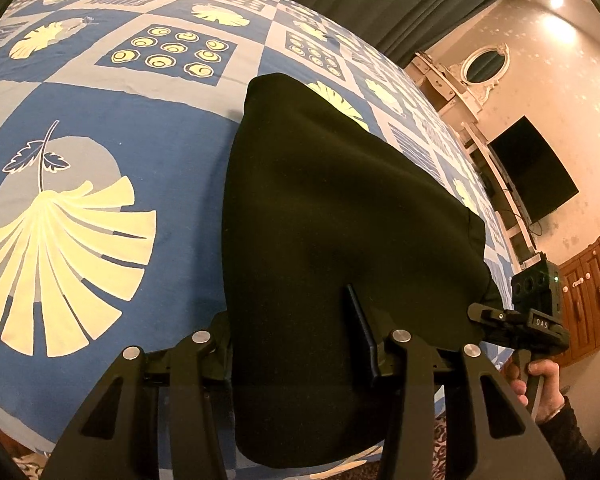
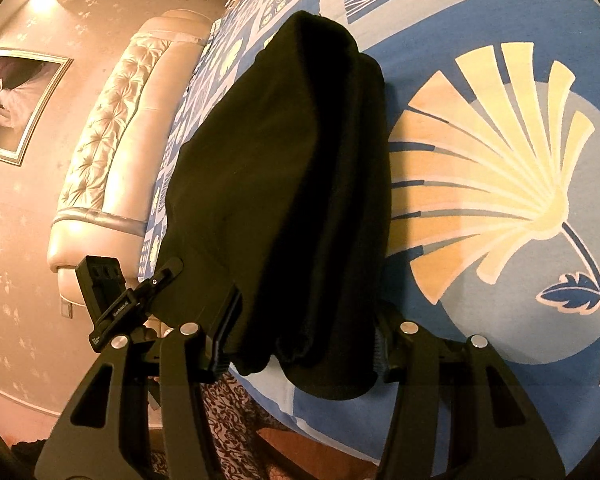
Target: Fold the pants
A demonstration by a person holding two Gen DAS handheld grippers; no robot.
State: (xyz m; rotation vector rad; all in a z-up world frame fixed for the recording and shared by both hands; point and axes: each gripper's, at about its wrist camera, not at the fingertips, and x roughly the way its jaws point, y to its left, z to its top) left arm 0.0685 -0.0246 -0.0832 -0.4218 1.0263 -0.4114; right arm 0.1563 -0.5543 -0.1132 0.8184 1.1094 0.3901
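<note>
The black pants (image 1: 340, 216) lie on the bed's blue patterned bedspread (image 1: 112, 112), gathered into a thick folded bundle whose near end reaches the edge of the mattress. Both grippers have hold of that near end.

From the left wrist view, the left gripper (image 1: 296, 344) straddles the bundle: its right finger (image 1: 362, 328) shows as a dark blade pressed against the cloth, while the other finger is almost wholly swallowed by black fabric, so its pad cannot be made out. The jaws stand partly open, filled with cloth.

The right gripper (image 2: 304, 332) grips the stacked layers from both sides, its ribbed pads (image 2: 225, 326) against the fabric; the far pad is half buried under the hanging folds. The bundle's lowest edge droops between the fingers and over the mattress edge.

In the left view the right gripper's body sits at the bundle's right corner, held by a hand (image 1: 540, 380) in a dark sleeve, cut off by the frame. The pants are so dark that seams, waistband and legs are impossible to tell apart.

A tufted headboard (image 2: 112, 128) stands behind, and a dark television (image 1: 532, 168) hangs on the wall.
</note>
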